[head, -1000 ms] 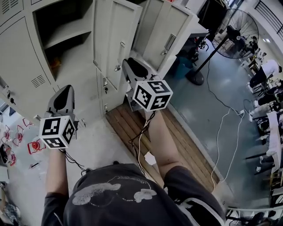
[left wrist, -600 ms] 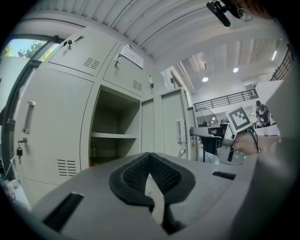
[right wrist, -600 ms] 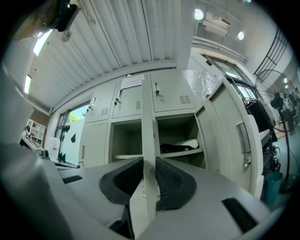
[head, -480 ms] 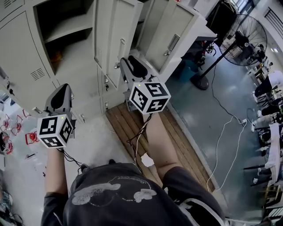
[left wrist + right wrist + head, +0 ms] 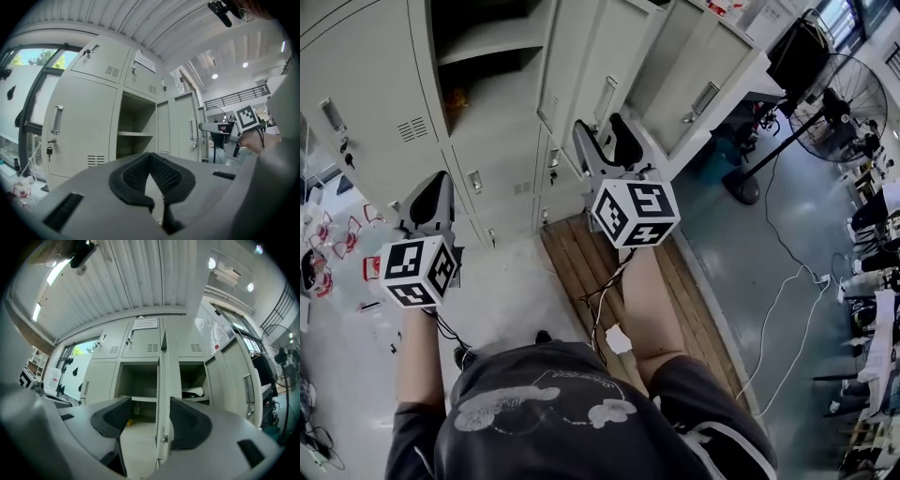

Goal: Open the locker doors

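A bank of pale grey lockers [image 5: 366, 84] fills the top of the head view. The middle door [image 5: 581, 70] and a door further right [image 5: 698, 75] stand open, and the compartment [image 5: 478, 47] behind the middle door is dark. My right gripper [image 5: 600, 127] has just been opening; its jaws stand apart at the middle door's edge [image 5: 162, 394] without pressing on it, as the right gripper [image 5: 152, 414] view shows. My left gripper [image 5: 439, 183] is shut with nothing in it, facing a closed door [image 5: 79, 126] with a handle [image 5: 56, 119] and key [image 5: 49, 151].
A wooden platform [image 5: 614, 281] lies on the floor before the lockers, with cables [image 5: 773, 300] trailing right. A standing fan [image 5: 839, 103] is at the far right. Red items [image 5: 328, 244] lie by the window on the left.
My right gripper's jaws have spread apart beside the middle door. Both grippers have shifted to the right along the lockers, and more of the closed left door now shows.
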The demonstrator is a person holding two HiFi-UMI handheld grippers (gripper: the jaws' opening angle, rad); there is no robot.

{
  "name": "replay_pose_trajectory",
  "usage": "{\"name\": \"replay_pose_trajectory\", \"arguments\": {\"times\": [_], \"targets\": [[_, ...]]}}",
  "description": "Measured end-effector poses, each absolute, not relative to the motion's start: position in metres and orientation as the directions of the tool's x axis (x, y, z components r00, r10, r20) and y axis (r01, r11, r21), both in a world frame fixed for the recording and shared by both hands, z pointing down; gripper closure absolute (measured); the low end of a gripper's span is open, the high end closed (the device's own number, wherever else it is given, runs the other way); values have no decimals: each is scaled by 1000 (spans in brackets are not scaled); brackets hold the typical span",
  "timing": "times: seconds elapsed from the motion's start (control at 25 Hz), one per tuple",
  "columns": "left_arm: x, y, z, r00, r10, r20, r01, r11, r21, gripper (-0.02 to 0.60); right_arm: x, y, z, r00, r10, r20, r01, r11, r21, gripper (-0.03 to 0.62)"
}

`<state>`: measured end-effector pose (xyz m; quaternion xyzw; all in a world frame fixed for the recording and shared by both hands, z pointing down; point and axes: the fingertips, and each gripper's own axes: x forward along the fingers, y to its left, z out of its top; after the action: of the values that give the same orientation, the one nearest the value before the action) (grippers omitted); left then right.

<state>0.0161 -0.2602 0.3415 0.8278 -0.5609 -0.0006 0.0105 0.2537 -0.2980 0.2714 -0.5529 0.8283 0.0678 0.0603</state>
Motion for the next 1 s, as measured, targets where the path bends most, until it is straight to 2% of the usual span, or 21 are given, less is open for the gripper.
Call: {"name": "replay_pose_trajectory", "arguments": {"times": [0.2, 0.44, 0.64, 1.0], "targets": [[-32, -252, 339, 375, -927, 7, -927, -374, 17, 574, 215, -292, 263, -355, -915, -191, -935, 352, 49, 336], [-111, -254, 333, 368, -930, 6, -930, -368, 4, 574, 127, -295, 265, -382, -906, -179, -924, 381, 44, 336], [-172, -257, 328, 355, -935, -11, -935, -355, -1, 574, 53, -299, 266, -421, -890, -173, -906, 419, 53, 336], [-276, -259, 326, 299, -954, -21, -954, -299, 1, 574, -91, -314, 271, -546, -825, -147, -837, 543, 64, 292]]}}
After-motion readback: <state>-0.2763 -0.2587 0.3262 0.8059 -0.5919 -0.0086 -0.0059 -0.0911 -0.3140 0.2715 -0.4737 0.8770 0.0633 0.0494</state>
